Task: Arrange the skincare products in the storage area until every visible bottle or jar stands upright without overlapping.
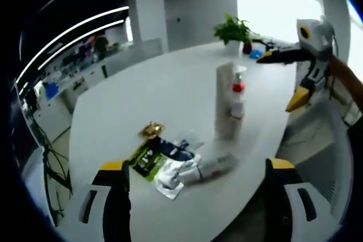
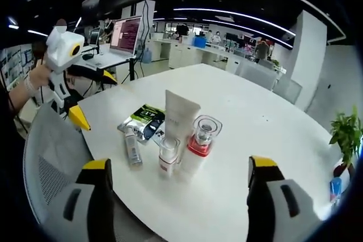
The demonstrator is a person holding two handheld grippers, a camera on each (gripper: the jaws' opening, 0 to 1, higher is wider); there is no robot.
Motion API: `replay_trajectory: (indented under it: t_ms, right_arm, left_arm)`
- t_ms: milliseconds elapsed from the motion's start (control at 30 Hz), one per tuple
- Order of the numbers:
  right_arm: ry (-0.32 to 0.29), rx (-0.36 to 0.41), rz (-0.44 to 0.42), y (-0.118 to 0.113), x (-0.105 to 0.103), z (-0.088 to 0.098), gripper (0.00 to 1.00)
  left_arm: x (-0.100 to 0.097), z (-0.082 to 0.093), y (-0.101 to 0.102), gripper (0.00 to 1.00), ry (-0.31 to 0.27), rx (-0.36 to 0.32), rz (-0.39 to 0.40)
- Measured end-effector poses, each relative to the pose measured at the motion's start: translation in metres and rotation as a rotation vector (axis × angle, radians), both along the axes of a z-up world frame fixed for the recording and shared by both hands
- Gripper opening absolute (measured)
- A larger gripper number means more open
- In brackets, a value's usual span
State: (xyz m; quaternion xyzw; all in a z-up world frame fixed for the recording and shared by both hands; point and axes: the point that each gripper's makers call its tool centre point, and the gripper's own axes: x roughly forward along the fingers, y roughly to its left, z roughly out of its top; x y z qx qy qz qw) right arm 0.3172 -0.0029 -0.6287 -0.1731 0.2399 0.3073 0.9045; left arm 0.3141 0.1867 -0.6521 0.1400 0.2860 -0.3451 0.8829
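Right gripper view: three skincare items stand upright in a tight cluster near the middle of the white table (image 2: 255,123), namely a tall white tube (image 2: 179,115), a red-banded bottle (image 2: 198,145) and a small clear-capped bottle (image 2: 168,155). One slim tube (image 2: 131,148) lies flat beside them, long axis running away from the camera, next to several sachets (image 2: 143,118). Both the right gripper (image 2: 181,188) and the left gripper (image 1: 201,182) hover with jaws spread and empty.
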Motion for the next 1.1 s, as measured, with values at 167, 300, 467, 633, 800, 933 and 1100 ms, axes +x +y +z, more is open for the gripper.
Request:
replay_trajectory:
  t_ms: [167,300,467,633,800,933,1100]
  right_arm:
    - [-0.002,-0.003,0.001,-0.002,0.002,0.0,1.0]
    - [-0.021,-0.028,0.009,-0.004,0.003,0.001,1.0]
    - [-0.017,-0.038,0.005,-0.005,0.005,-0.002,1.0]
    - [0.009,-0.072,0.015,-0.003,0.001,-0.011,1.0]
    - [0.011,-0.061,0.008,-0.003,0.0,-0.011,1.0]
    - [0.006,-0.048,0.0,-0.004,0.001,-0.01,1.0]
    - [0.008,-0.047,-0.011,-0.006,0.002,-0.011,1.0]
  left_arm:
    - [0.004,-0.004,-0.003,0.97,0.006,0.022,-0.019]
    - [0.005,-0.005,-0.005,0.97,0.006,0.021,-0.035]
    - [0.01,-0.005,-0.003,0.97,-0.022,0.048,-0.039]
    - [0.013,-0.006,-0.001,0.97,-0.026,0.058,-0.048]
    - [0.017,-0.013,0.004,0.97,-0.029,0.116,-0.065]
    - [0.019,-0.021,0.005,0.97,-0.013,0.146,-0.093]
    - [0.021,-0.036,0.008,0.97,0.017,0.196,-0.122]
